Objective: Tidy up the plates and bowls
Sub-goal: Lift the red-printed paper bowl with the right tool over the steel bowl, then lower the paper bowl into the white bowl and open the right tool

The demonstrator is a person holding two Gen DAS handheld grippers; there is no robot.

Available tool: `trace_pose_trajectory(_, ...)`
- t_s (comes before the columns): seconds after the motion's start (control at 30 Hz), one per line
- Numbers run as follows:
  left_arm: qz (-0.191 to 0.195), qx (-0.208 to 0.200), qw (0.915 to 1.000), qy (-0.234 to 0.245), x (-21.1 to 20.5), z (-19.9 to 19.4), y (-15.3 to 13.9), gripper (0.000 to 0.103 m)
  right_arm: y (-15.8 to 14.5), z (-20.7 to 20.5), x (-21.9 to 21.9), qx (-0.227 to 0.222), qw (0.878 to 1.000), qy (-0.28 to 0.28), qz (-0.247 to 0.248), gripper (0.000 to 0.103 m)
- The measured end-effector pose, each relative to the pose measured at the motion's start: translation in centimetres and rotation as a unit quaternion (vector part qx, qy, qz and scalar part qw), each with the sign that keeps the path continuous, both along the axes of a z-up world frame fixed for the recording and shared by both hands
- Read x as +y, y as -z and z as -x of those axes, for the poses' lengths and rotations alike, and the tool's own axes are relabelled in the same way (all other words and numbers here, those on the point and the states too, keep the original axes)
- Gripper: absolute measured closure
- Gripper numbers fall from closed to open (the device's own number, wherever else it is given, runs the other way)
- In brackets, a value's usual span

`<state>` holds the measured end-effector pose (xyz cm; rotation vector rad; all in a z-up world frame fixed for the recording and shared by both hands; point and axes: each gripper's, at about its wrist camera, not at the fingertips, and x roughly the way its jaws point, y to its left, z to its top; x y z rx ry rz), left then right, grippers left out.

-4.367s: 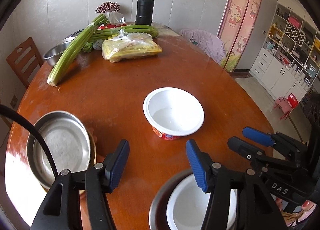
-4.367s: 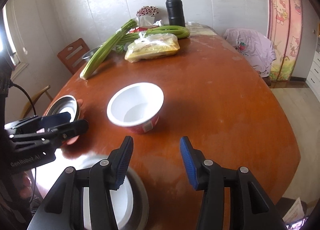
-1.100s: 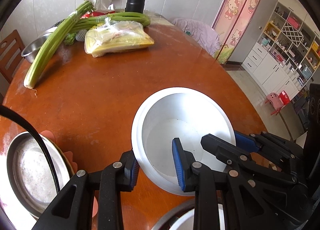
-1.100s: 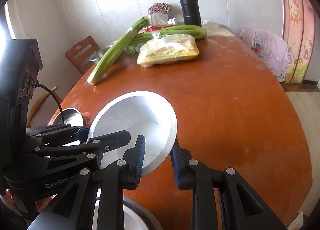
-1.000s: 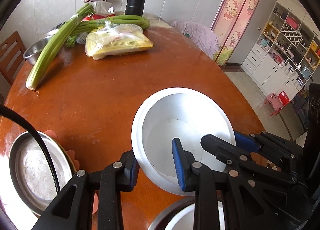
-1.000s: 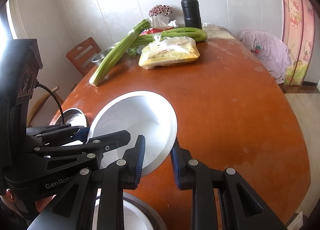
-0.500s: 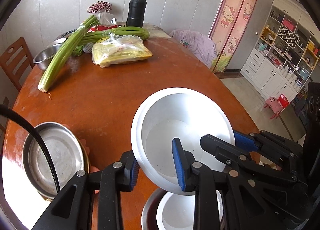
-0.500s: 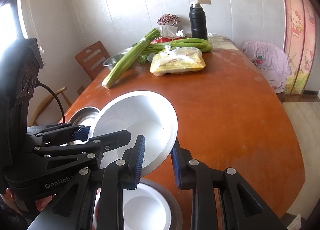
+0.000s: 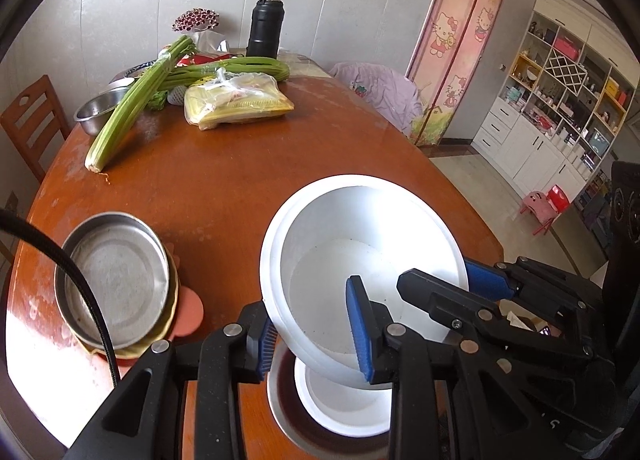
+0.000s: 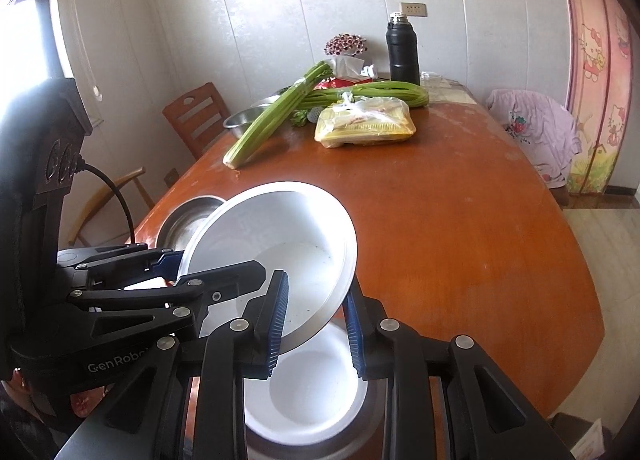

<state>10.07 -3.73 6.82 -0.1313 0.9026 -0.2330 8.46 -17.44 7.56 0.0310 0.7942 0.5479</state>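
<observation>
Both grippers hold one white plastic bowl (image 9: 360, 236) by its rim, lifted and tilted above the table. My left gripper (image 9: 316, 336) is shut on its near-left rim; my right gripper (image 10: 316, 320) is shut on its near-right rim, and the bowl also shows in the right wrist view (image 10: 280, 236). Directly below it sits a second white bowl (image 10: 308, 392) inside a metal dish (image 9: 288, 412) at the table's near edge. A steel plate (image 9: 112, 280) rests on a yellow and a pink plate at the left.
The round brown table (image 9: 224, 180) carries celery stalks (image 9: 132, 100), a bagged yellow packet (image 9: 236, 100), a steel bowl (image 9: 96, 110) and a black flask (image 9: 266, 26) at the far end. A wooden chair (image 9: 32, 120) stands at the left.
Both grippers closed on the white bowl and lifted it from the table middle. They have carried it back toward the near edge, above the nested white bowl.
</observation>
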Motion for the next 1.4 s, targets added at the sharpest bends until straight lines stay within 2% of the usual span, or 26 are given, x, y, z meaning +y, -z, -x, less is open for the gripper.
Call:
trace_pose_trajectory(0.53, -0.001, 0.021, 0.9997, 0.016, -1.4, 3.5, 1.8, 0.07, 1.6, 3.7, -0.9, 0.017, 1.0, -0.005, 0.019, 0.073)
trace_pose_trajectory(1.4, 0.003, 0.055, 0.9983, 0.02, -1.9, 4.0, 4.3, 0.07, 3.8, 4.1, -0.7, 0.04, 0.998, -0.013, 0.039, 0.073)
